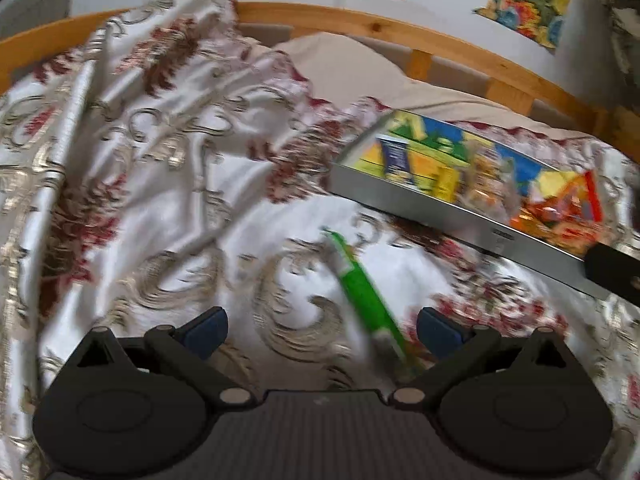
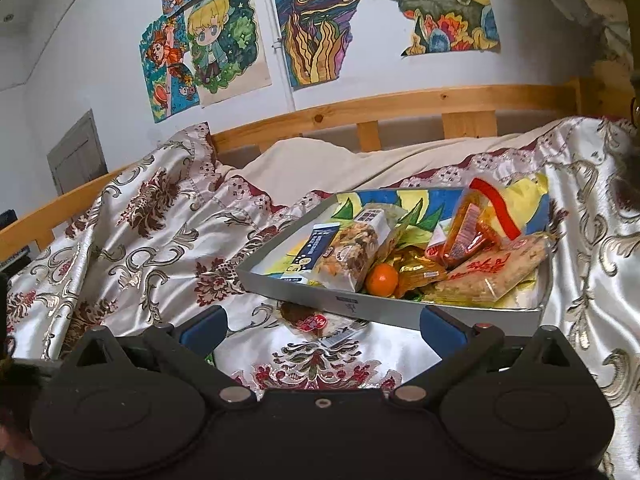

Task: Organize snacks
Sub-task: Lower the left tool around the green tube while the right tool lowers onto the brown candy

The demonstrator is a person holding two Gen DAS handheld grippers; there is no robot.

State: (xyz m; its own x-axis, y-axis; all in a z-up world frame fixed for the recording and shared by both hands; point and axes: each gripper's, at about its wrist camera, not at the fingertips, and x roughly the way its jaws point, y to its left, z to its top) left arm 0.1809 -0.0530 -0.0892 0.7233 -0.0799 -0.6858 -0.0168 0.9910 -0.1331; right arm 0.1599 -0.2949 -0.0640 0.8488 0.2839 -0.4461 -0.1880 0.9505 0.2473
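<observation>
Gaping wide, both claws [image 1: 322, 330] [image 2: 322, 328] flank bare bedspread [image 1: 168, 184] near the tray [image 2: 360, 304] edge.

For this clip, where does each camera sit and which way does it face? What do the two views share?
Left wrist: on the left gripper, low over the bedspread, facing a green packet; jaws open.
Right wrist: on the right gripper, facing the tray of snacks and a flat packet before it; jaws open.
Shared: tray, bedspread, wooden bed rail, wall drawings.
</observation>
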